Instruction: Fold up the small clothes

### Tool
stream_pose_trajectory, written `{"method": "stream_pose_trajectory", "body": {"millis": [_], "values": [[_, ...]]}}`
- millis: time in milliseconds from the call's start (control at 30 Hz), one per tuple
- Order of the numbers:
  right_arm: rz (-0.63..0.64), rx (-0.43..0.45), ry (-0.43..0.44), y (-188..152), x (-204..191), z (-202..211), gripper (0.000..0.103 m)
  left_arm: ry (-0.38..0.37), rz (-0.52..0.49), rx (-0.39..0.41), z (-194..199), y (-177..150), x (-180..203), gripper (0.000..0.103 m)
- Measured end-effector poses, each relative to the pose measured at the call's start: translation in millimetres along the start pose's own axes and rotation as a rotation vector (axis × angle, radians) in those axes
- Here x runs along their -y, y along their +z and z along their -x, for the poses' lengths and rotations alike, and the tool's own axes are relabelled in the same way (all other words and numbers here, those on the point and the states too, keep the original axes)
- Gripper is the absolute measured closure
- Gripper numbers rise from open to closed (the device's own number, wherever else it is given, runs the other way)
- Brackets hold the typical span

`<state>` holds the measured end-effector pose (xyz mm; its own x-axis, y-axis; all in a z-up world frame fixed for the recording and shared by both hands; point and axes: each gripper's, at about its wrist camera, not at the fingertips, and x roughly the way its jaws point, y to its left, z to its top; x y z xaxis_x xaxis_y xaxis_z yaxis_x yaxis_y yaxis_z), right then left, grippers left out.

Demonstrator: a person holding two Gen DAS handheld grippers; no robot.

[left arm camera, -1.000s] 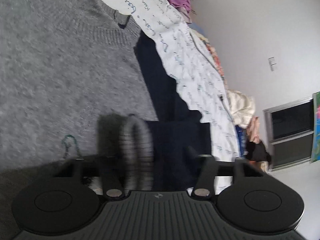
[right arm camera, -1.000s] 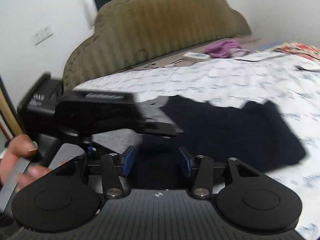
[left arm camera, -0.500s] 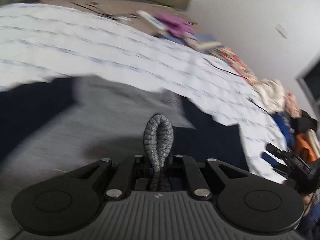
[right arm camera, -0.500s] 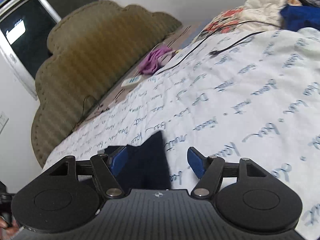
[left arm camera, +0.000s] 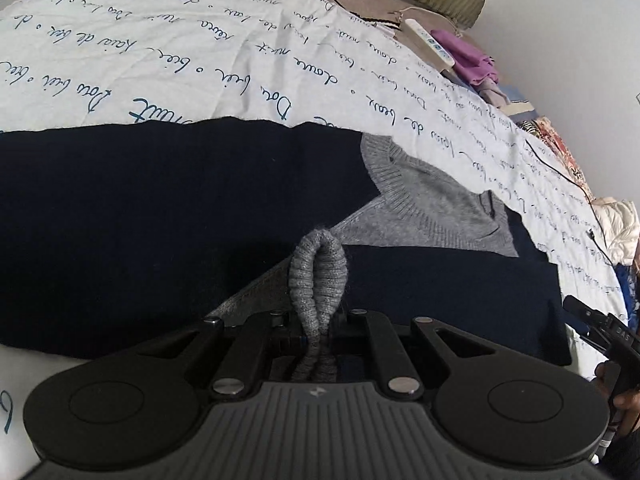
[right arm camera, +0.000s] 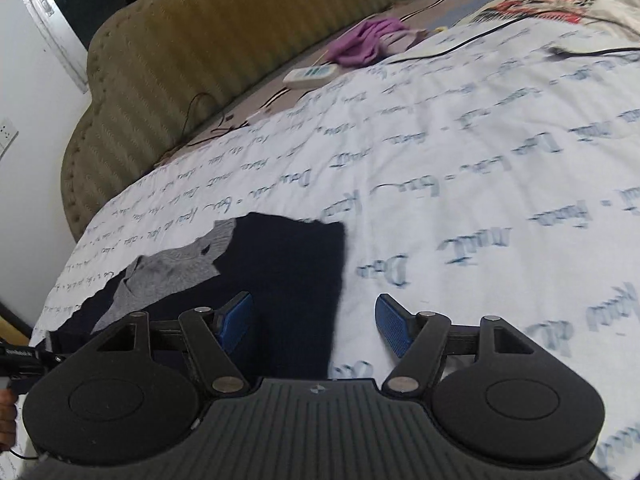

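Note:
A grey knit sweater (left arm camera: 432, 208) with dark navy parts (left arm camera: 160, 208) lies flat on the bed. My left gripper (left arm camera: 318, 320) is shut on a fold of its grey ribbed edge (left arm camera: 318, 264), which loops up between the fingers above the navy cloth. In the right wrist view the same garment (right arm camera: 288, 264) lies at the lower left. My right gripper (right arm camera: 314, 320) hovers over its right edge; the jaws are closing, and the blue pads (right arm camera: 394, 328) stand apart without pressing on any cloth.
The white sheet with blue script (left arm camera: 200, 60) covers the bed. Toward the olive headboard (right arm camera: 220, 32) lie a white remote (right arm camera: 310, 76) and a purple cloth (right arm camera: 364, 40). A black cable (left arm camera: 560, 168) and piled clothes (left arm camera: 616, 228) lie at the right.
My left gripper has shut on the grey ribbed edge and carried it across the sweater over the navy part. My right gripper has swung over the garment's right edge, jaws wider apart.

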<state>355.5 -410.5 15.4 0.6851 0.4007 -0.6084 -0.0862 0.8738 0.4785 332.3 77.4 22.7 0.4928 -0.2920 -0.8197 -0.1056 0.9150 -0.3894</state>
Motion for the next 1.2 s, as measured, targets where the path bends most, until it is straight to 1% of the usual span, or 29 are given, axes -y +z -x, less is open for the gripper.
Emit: {"method": "stream_pose_trajectory", "body": {"millis": [33, 67, 100, 133, 200, 233, 300, 333, 400, 467, 533, 567, 633, 667, 733, 767, 800, 867, 900, 933, 967, 1067, 1100, 1167, 1200], "values": [[0.005, -0.011, 0.013, 0, -2, -5, 0.051, 0.003, -0.002, -0.001, -2, 0, 0, 0.094], [0.009, -0.041, 0.016, 0, -3, -13, 0.071, 0.002, -0.002, -0.002, -3, 0, -1, 0.094], [0.014, -0.070, 0.013, -2, -4, -19, 0.087, 0.001, -0.003, -0.002, -3, 0, -1, 0.094], [0.017, -0.085, 0.013, -4, -4, -24, 0.088, -0.001, -0.004, -0.002, -3, -1, -2, 0.094], [0.022, -0.072, 0.020, -4, -4, -23, 0.091, -0.007, -0.005, 0.000, -2, -2, -4, 0.094], [0.018, -0.048, 0.022, -1, -5, -16, 0.092, -0.010, -0.005, 0.001, -2, -2, -4, 0.094], [-0.005, 0.019, 0.019, 3, 1, -3, 0.097, -0.012, -0.008, 0.008, -4, -5, -4, 0.094], [-0.031, 0.020, 0.003, 4, 6, -4, 0.097, -0.011, -0.013, 0.013, -4, -6, -4, 0.094], [-0.053, -0.020, -0.033, -1, 17, -14, 0.098, -0.004, -0.023, 0.027, -4, -8, -2, 0.094], [-0.049, -0.009, -0.023, -7, 17, -14, 0.096, 0.002, -0.033, 0.035, -4, -10, -1, 0.093], [-0.073, 0.012, -0.021, -6, 15, -8, 0.093, 0.004, -0.043, 0.039, -3, -11, 0, 0.093], [-0.077, 0.043, -0.032, -5, 12, -3, 0.086, 0.002, -0.042, 0.042, -3, -11, -1, 0.093], [-0.043, 0.107, -0.047, -3, -1, 12, 0.085, -0.004, -0.035, 0.048, -3, -12, -2, 0.093], [-0.015, 0.122, -0.032, -2, -11, 16, 0.085, -0.007, -0.031, 0.052, -3, -13, -2, 0.093], [0.057, 0.114, -0.013, -3, -34, 16, 0.073, -0.012, -0.023, 0.059, -3, -14, -3, 0.093], [0.108, 0.100, -0.017, -5, -46, 12, 0.060, -0.015, -0.018, 0.062, -2, -15, -4, 0.092], [0.168, 0.087, -0.026, -8, -57, 6, 0.053, -0.020, -0.014, 0.065, -2, -15, -5, 0.092], [0.261, 0.045, -0.079, -18, -74, -15, 0.054, -0.038, 0.005, 0.071, -2, -16, -10, 0.092], [0.289, 0.011, -0.109, -23, -76, -26, 0.056, -0.054, 0.023, 0.074, -1, -16, -14, 0.092], [0.326, -0.014, -0.140, -30, -75, -38, 0.056, -0.078, 0.048, 0.077, -1, -16, -19, 0.091], [0.486, 0.086, -0.154, -53, -77, -43, 0.053, -0.107, 0.079, 0.082, -2, -17, -26, 0.091], [0.478, 0.096, -0.159, -54, -77, -41, 0.051, -0.207, 0.193, 0.116, 5, -26, -49, 0.091], [0.475, 0.096, -0.156, -54, -76, -40, 0.051, -0.217, 0.232, 0.144, 13, -33, -56, 0.088], [0.458, 0.098, -0.142, -52, -73, -38, 0.051, -0.192, 0.279, 0.219, 33, -48, -67, 0.080], [0.449, 0.099, -0.135, -51, -71, -36, 0.051, -0.178, 0.312, 0.270, 47, -57, -76, 0.071]]}}
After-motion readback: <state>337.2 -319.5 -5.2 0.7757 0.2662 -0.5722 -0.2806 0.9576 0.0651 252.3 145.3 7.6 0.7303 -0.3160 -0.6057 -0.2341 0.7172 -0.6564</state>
